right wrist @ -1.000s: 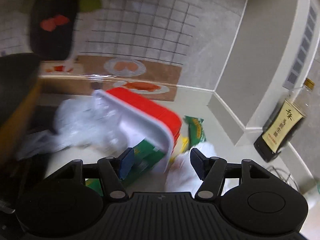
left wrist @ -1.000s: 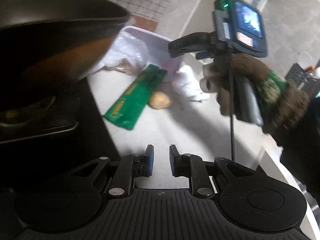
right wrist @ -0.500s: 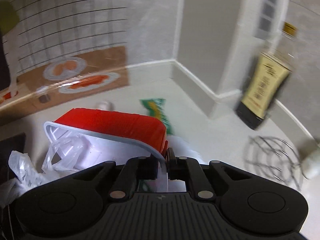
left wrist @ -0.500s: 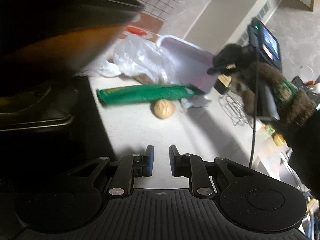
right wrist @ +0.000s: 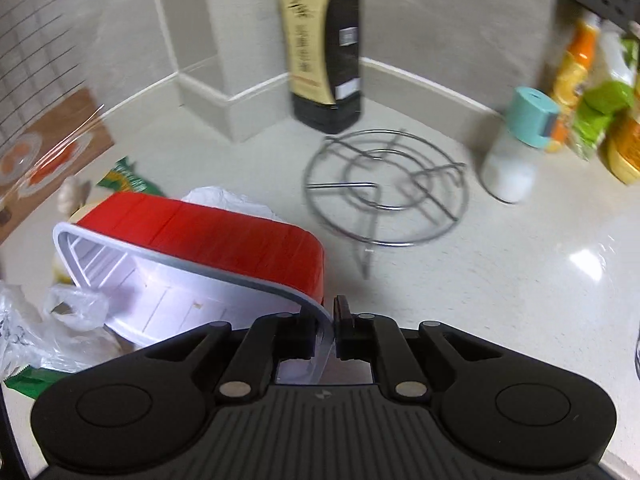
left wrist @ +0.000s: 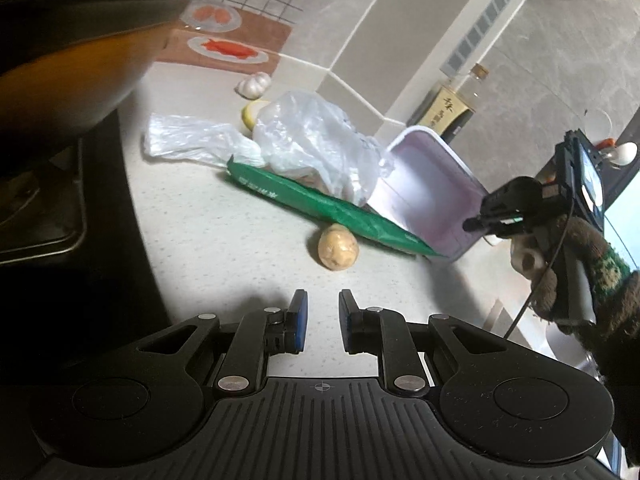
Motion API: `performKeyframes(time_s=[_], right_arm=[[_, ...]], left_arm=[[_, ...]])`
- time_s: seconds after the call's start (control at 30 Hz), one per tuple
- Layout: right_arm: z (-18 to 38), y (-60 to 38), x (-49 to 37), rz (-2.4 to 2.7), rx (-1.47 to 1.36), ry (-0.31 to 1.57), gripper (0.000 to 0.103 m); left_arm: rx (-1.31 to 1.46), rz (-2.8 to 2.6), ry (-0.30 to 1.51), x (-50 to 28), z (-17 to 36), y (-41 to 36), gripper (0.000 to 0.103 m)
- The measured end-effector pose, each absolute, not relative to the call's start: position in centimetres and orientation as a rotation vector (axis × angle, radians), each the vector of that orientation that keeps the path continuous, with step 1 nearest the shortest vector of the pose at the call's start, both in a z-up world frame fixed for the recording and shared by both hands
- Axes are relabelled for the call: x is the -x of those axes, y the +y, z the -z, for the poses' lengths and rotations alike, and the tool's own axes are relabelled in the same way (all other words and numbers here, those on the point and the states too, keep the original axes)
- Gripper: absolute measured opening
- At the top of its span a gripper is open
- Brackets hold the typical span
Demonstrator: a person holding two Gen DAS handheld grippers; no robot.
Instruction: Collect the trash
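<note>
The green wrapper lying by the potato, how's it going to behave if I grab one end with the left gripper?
The green wrapper looks thin and creased, so it would probably droop. Probably very light. One end lies under the plastic bag, which may drag along with it.

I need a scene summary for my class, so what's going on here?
A person is clearing trash on a kitchen counter. The right claw is shut on the rim of the red bin, tipped on its side toward a plastic bag and green wrapper. The left claw hovers open, empty.
</note>
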State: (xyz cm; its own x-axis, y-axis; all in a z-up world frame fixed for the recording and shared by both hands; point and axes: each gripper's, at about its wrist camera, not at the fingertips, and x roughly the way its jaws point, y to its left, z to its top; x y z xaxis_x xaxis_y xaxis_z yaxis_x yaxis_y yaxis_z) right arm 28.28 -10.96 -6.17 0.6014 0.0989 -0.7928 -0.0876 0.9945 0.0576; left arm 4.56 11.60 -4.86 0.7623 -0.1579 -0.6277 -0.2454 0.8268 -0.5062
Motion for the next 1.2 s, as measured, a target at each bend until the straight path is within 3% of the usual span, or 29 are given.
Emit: performKeyframes(time_s=[0.33, 0.5, 0.67, 0.8, 0.87, 1.2], right_arm=[[5.8, -12.3, -25.3, -0.195, -0.025, 0.946, 0.009], [5.0, -12.7, -24.2, -0.233, 0.007, 0.898, 0.021], [3.9, -13.0, -22.2, -0.304, 0.015, 0.823, 0.041], [3.0, -12.1, -19.7, -0.419, 0.033, 0.775, 0.043], [3.0, -10.9, -18.6, -0.505, 0.045, 0.773, 0.052], [5.0, -2.0, -19.0, -0.708, 0.252, 0.757, 0.055]], left_arm=[[0.582, -0.032, 0.737, -6.6, 4.8, 9.7, 0.019], [0.587, -0.069, 0.742, -6.6, 4.8, 9.7, 0.019], [0.588, -0.146, 0.747, -6.9, 4.7, 10.7, 0.019], [0.583, -0.183, 0.766, -6.9, 4.8, 10.9, 0.019], [0.577, -0.191, 0.773, -6.8, 4.8, 10.9, 0.019], [0.58, -0.199, 0.781, -5.7, 4.7, 11.2, 0.019]])
